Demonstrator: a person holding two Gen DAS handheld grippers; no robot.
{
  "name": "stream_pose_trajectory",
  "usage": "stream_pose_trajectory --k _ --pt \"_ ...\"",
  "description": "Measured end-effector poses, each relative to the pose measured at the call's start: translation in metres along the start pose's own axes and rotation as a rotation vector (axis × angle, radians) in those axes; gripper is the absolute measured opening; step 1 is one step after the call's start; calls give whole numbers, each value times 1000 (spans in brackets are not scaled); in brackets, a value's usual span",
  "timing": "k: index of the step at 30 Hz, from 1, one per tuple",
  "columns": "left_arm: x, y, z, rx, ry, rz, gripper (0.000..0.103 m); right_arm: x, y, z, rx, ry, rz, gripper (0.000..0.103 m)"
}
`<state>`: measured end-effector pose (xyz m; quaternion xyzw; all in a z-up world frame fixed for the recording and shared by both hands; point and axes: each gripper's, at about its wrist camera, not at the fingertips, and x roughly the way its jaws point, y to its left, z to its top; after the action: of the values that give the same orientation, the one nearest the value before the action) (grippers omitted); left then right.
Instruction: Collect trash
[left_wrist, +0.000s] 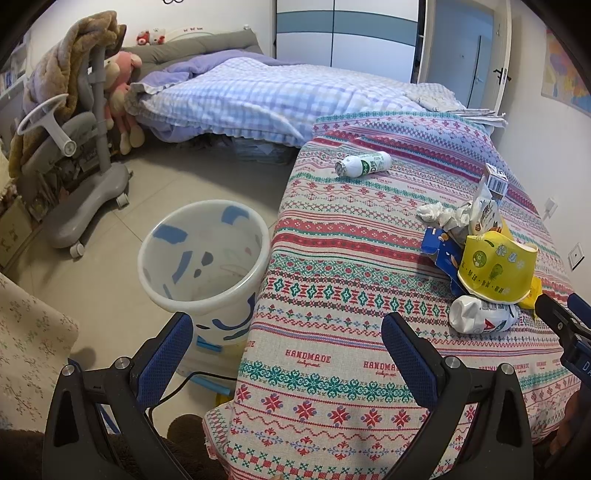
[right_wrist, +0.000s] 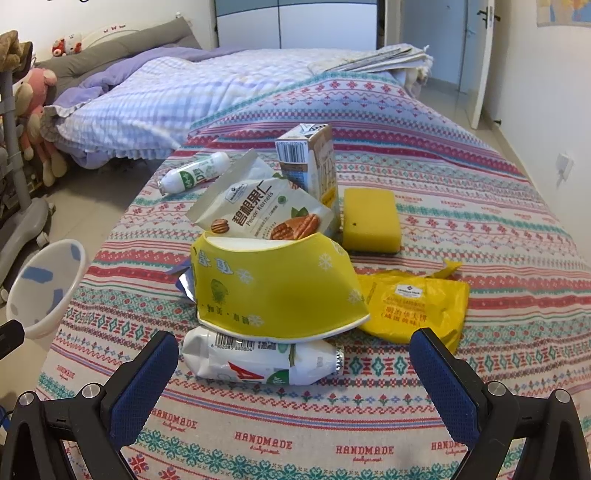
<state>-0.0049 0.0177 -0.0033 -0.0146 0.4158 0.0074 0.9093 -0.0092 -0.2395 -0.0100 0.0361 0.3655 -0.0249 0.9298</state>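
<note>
Trash pile (right_wrist: 273, 266) lay on the tabletop (right_wrist: 480, 221) beside the bin (left_wrist: 203, 258): light, crushable cartons and wrappers, nearest crumpled bottle (right_wrist: 258, 363) best pinched mid-body; both grippers' fingers (right_wrist: 144, 384) stood apart, empty.

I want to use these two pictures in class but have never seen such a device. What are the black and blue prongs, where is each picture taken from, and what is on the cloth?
A person holds a two-finger claw in each hand, each carrying a forward-looking camera. One picture is from the left claw, the other from the right claw. Both are open and hold nothing. On the patterned cloth lies rubbish: a crushed white bottle, a squashed yellow cup, a pecan bag, a carton, a yellow wrapper and a yellow sponge. A white bin stands on the floor.
</note>
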Motion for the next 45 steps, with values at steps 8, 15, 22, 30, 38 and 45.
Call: stream_pose_trajectory --k 8,15,22,30,38,45 --pt "0 -1 0 0 1 0 103 -1 1 0 1 -2 0 103" --pt "0 -1 -1 0 1 -1 103 -1 1 0 1 -3 1 103" --pt "0 -2 -1 1 1 -2 103 -1 1 0 1 -2 1 103" --pt "0 -3 -2 2 1 -3 103 -2 1 0 2 -3 1 103" --pt "0 -3 -2 1 1 -4 103 -3 0 0 4 -2 1 103" --pt "-2 -6 -1 3 1 -7 103 -3 -1 0 5 -2 0 103"
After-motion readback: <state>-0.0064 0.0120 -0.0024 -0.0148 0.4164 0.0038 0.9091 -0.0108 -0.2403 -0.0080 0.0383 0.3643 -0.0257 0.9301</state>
